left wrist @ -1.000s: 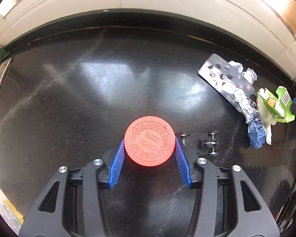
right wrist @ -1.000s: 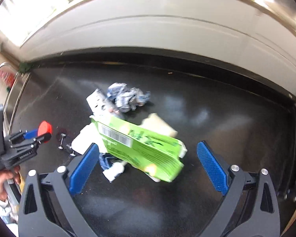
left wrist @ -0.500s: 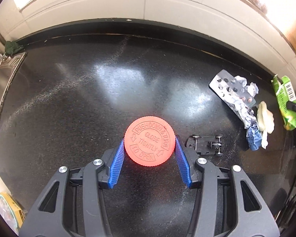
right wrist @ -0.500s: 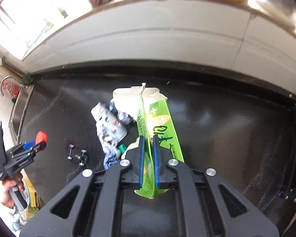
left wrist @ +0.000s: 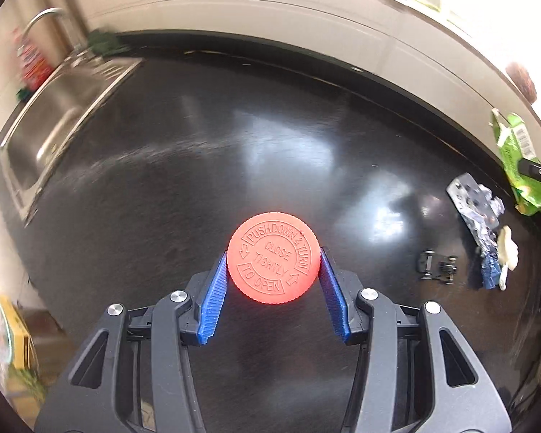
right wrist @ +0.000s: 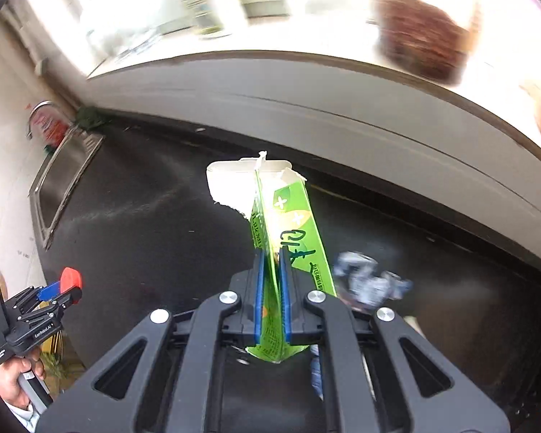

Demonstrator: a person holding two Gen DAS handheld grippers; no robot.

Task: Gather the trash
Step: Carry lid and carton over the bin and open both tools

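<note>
My left gripper (left wrist: 273,267) is shut on a round red bottle cap (left wrist: 273,257), stamped "push down & turn", held above the black countertop (left wrist: 205,166). My right gripper (right wrist: 271,281) is shut on a flattened green carton (right wrist: 288,223) with a torn white top, lifted off the counter. In the left wrist view that green carton (left wrist: 515,158) hangs at the far right. Foil blister packs (left wrist: 476,202), a blue wrapper (left wrist: 490,270) and a pale scrap (left wrist: 506,249) lie on the counter below it. From the right wrist view the left gripper (right wrist: 66,283) with the red cap shows at lower left.
A steel sink (left wrist: 50,115) with a tap is set into the counter at the left. A small black toy-car chassis (left wrist: 438,265) lies near the trash pile. Crumpled foil (right wrist: 371,281) sits right of my right gripper. A white wall (left wrist: 270,32) runs behind the counter.
The right gripper shut on the green carton and lifted it off the counter. Both grippers moved left and rose, so the sink came into view. The cap stayed gripped throughout.
</note>
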